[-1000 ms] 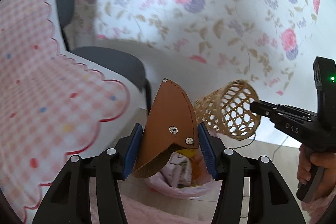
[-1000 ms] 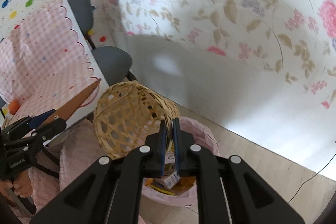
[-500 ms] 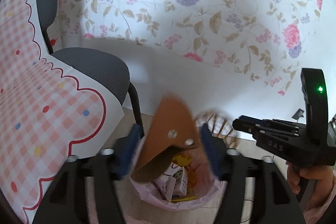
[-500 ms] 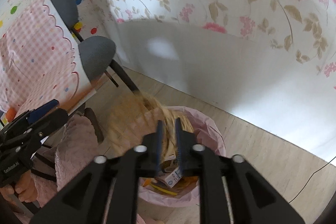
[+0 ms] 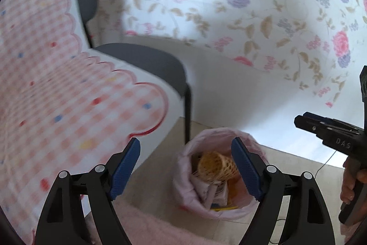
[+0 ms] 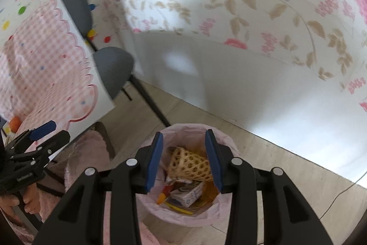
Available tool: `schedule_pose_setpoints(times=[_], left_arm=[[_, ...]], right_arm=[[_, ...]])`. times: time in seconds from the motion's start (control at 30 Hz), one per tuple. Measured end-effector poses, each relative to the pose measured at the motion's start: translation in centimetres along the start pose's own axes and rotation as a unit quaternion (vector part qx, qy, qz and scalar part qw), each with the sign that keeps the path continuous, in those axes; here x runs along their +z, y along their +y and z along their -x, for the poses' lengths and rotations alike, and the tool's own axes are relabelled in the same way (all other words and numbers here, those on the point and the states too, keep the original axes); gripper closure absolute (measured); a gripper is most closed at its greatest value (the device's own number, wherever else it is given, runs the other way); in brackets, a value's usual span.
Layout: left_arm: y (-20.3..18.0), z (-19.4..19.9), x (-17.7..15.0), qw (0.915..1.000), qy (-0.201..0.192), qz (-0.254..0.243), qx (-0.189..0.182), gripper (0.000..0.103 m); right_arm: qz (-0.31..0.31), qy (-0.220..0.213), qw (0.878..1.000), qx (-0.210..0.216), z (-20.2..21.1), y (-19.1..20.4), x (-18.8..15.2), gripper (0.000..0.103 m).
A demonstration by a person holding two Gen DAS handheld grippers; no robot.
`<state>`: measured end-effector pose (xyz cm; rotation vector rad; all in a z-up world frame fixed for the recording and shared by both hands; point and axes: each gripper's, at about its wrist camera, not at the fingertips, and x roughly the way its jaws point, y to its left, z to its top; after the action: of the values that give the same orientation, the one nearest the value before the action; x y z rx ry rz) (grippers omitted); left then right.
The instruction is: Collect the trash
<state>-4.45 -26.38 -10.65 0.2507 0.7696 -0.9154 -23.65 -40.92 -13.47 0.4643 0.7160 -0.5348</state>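
A trash bin lined with a pink bag [image 5: 183, 176] [image 6: 226, 139] stands on the floor below both grippers. A woven wicker basket [image 5: 215, 167] [image 6: 190, 164] lies on its side inside it, on top of cartons and wrappers. My left gripper [image 5: 185, 153] is open and empty above the bin's left side; it also shows in the right wrist view [image 6: 49, 130]. My right gripper [image 6: 183, 144] is open and empty directly above the bin; it shows at the right of the left wrist view [image 5: 305, 119]. The brown leather piece is out of sight.
A table with a pink checked cloth [image 5: 57, 95] [image 6: 41, 75] is at the left. A grey chair [image 5: 142, 61] [image 6: 112, 68] stands beside it against the floral wall. A thin cable [image 6: 344, 194] lies on the tiled floor at the right.
Both grippers opened. The wicker basket dropped from the right gripper into the bin, and the brown leather piece left the left gripper and is gone from view.
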Motion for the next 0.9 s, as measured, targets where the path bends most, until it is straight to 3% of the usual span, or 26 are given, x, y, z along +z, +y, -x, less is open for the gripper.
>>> schedule_pose_setpoints(times=[0.07, 0.2, 0.27, 0.4, 0.5, 0.73, 0.9], left_arm=[[1.0, 1.4, -0.4, 0.9998, -0.003, 0.011, 0.015, 0.02], [2.6, 4.2, -0.7, 0.998, -0.018, 0.018, 0.058, 0.014], [3.8, 5.6, -0.8, 0.9968, -0.019, 0.027, 0.072, 0.014], [6.3, 8.2, -1.2, 0.9928, -0.022, 0.06, 0.102, 0.008], [8.2, 10.5, -1.7, 0.9849, -0.032, 0.076, 0.152, 0.006], [12.6, 15.2, -3.5, 0.962, -0.03, 0.148, 0.228, 0.006], [14.3, 18.3, -4.8, 0.9377, -0.019, 0.176, 0.299, 0.006]], right_arm=[[0.012, -0.007, 1.0, 0.009, 0.7, 1.5, 0.2, 0.056], [0.045, -0.02, 0.998, 0.038, 2.1, 4.8, 0.8, 0.015], [0.072, -0.029, 0.995, 0.063, 2.8, 7.0, 1.1, 0.006], [0.128, -0.038, 0.986, 0.099, 3.7, 11.4, 1.9, 0.006], [0.162, -0.04, 0.978, 0.126, 4.1, 14.7, 2.5, 0.006], [0.227, -0.05, 0.958, 0.168, 4.5, 22.0, 3.3, 0.006], [0.261, -0.048, 0.947, 0.18, 4.4, 25.5, 3.0, 0.006]])
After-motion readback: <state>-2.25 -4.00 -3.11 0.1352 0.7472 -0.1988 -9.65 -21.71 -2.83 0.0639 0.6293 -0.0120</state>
